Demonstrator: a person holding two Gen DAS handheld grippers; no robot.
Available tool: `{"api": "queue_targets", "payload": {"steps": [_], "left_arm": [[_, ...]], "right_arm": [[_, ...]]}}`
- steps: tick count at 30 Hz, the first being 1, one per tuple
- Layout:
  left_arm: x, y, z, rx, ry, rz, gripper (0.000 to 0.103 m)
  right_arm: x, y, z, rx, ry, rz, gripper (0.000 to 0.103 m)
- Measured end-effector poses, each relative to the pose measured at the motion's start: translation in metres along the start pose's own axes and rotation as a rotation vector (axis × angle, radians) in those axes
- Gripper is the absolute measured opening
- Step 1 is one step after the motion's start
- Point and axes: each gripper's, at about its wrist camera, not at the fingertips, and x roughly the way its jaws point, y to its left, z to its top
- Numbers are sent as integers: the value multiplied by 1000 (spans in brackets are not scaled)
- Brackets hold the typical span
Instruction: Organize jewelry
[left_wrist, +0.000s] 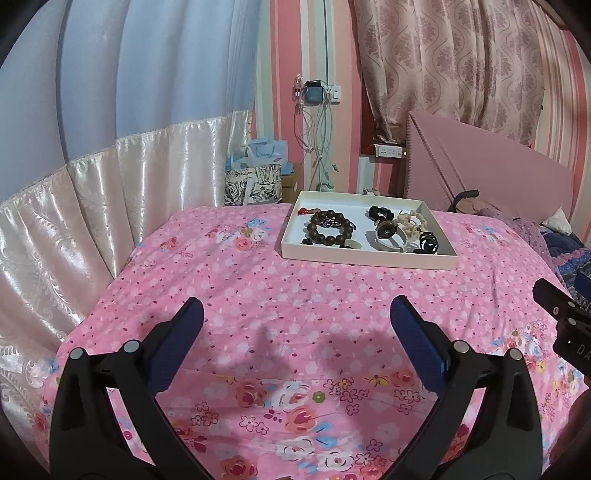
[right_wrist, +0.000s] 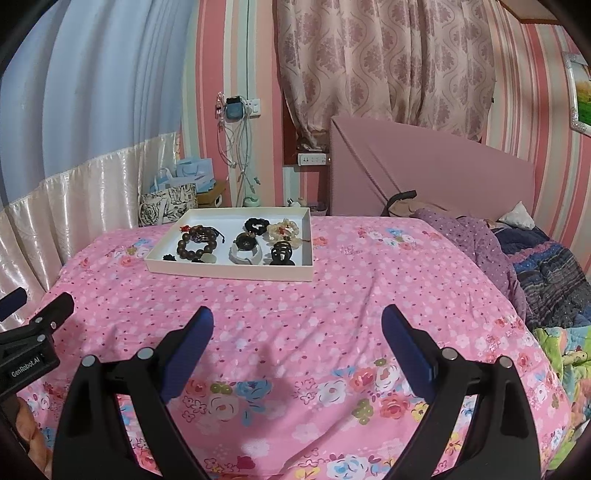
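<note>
Jewelry all sits in the tray (left_wrist: 369, 256) on the bed (left_wrist: 295, 302), far side from both grippers. Nothing loose on the bedspread in either view.

Tray contents, left to right:
- dark bead bracelet (left_wrist: 331, 228) with a small red charm (left_wrist: 303, 211) behind it, small dark bits and a pale stone (left_wrist: 351, 243) at its near edge
- black scrunchie (left_wrist: 380, 212) at the back, watch (left_wrist: 386, 236) on a white band in front of it
- cream bead bracelet (left_wrist: 412, 221) back right, black clip (left_wrist: 428, 244) front right

Pieces are apart from each other on the left, bunched and partly touching on the right. No dividers visible in the tray, so no compartments to sort by.

Left gripper (left_wrist: 297, 314): jaws wide apart, empty, low over the bedspread, well short of the tray. Right gripper (right_wrist: 297, 321): same, jaws apart, nothing held, also well short of the tray. Each shows at the edge of the other's view, so they're side by side.

Progress, my read: either collecting is done and this is the end state, or sorting within the tray hasn't begun. Can't tell which from the frames. If anything's left, it's the right cluster: separate watch, cream bracelet and clip. No other container in view to move things into.

Surroundings: bags and a box beyond the bed's far left corner, cables on the wall, headboard and bedding at right.
</note>
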Motion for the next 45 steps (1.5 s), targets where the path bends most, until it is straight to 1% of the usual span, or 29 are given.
{"api": "queue_targets", "payload": {"steps": [10, 17, 45], "left_arm": [[-2, 0, 1, 3, -7, -2, 100], [-3, -2, 1, 5, -6, -19, 100], [-5, -1, 0, 8, -10, -10, 100]], "right_arm": [[0, 1, 0, -6, -2, -9, 92], [0, 1, 0, -6, -3, -7, 92], [-3, -3, 2, 2, -5, -19, 92]]}}
